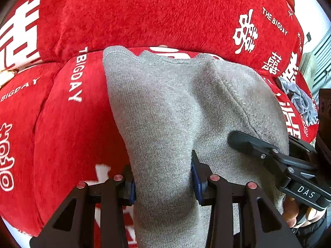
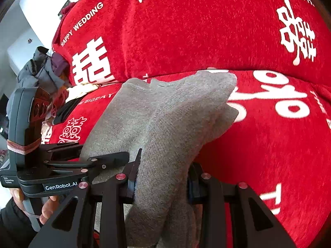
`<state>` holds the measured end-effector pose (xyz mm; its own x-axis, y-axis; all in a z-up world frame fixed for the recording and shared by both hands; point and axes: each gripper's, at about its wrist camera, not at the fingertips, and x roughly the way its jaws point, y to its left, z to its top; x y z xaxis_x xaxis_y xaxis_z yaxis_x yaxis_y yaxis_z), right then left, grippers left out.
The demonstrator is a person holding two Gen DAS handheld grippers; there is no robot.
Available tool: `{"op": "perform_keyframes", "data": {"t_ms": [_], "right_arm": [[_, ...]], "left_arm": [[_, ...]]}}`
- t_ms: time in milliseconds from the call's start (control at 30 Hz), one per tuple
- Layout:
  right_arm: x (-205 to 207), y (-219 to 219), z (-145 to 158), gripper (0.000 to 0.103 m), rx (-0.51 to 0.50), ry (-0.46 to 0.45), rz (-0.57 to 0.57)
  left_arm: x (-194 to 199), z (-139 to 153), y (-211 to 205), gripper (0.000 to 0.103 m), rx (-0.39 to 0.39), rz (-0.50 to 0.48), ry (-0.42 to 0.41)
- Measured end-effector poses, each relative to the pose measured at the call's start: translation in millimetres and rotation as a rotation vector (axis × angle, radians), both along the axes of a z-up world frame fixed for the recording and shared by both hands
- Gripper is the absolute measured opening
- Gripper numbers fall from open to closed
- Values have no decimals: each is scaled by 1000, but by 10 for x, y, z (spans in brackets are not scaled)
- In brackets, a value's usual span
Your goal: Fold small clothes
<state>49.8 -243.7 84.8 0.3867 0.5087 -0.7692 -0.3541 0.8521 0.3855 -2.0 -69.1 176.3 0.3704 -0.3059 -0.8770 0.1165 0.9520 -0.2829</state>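
A grey knit garment (image 1: 169, 111) hangs stretched over the red sofa seat, held at its near edge by both grippers. My left gripper (image 1: 163, 184) is shut on a thick bunch of the grey cloth, its blue pads (image 1: 195, 181) pressing both sides. In the right wrist view the same garment (image 2: 165, 124) runs up toward the backrest, and my right gripper (image 2: 161, 184) is shut on its bunched near edge. The right gripper shows in the left wrist view at the right (image 1: 269, 150), and the left gripper in the right wrist view at the left (image 2: 86, 161).
The sofa wears a red plush cover (image 1: 144, 16) with white lettering, seat and backrest both. A crumpled blue-grey cloth (image 1: 300, 101) lies at the seat's right end. A pile of grey and purple clothes (image 2: 41, 72) sits at the left end. A hand (image 2: 47, 208) grips the left handle.
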Motion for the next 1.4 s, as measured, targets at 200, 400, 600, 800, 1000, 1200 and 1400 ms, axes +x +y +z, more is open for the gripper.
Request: {"op": "perform_keyframes", "data": {"t_ms": [200,400,600,800,1000,1200,1400], "right_arm": [[-266,115,-20,36,-4,4,15],[-471,209,-73,36,-8,11,18],[-683,296,-156,36,-34,6,6],[-877,393,-208,36,-81,-15,15],[-856,455,-200,36,-99,-35,25],[-707,462,-249,36,-101,-36,20],[-546,432,-345,36,-101,-6,30]], "left_arm": [[-277,-41,129,42,0,8,3],[-519,-98,208,42,15,24,-7],[-680,-199,294,42,-2,32,6],[-864,-295,316,42,6,27,-18],[-829,-319,384,42,-21,42,-22],[-647,-343,382,42,-9,38,-7],[-509,-455,373,48,-3,54,11]]}}
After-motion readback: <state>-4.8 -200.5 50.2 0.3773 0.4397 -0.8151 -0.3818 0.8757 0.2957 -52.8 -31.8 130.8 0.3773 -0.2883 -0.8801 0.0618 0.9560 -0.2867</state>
